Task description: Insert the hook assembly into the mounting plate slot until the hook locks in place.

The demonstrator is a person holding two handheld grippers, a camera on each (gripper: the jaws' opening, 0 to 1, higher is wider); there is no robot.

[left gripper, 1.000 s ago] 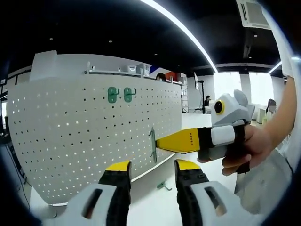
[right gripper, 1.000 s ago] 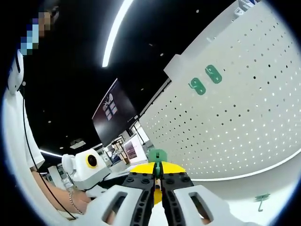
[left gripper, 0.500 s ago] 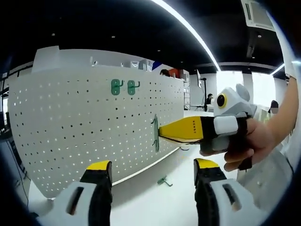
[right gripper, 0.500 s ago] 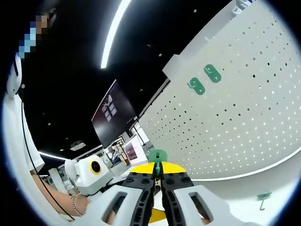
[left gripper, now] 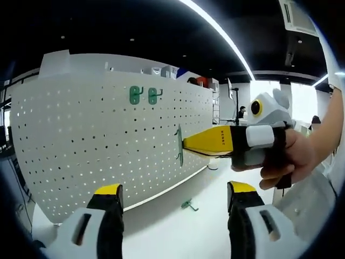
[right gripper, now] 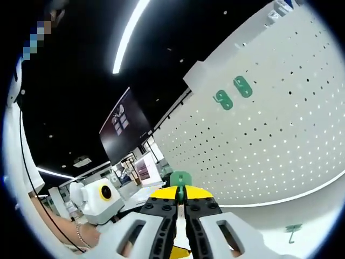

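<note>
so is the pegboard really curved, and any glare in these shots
Left gripper view: the flat pegboard bows outward from fisheye distortion; a ceiling light strip blows out white. Right gripper view: same bulge, another overexposed strip, and the held green hook stays sharp.

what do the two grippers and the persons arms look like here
The left tool has black jaws with yellow tips on pale grey perforated bases. The right tool has long yellow jaws with small red markings, a black and white body and a grey housing with a yellow ring. The hand gripping it wears a black strap. A thin bracelet circles the other wrist.
</note>
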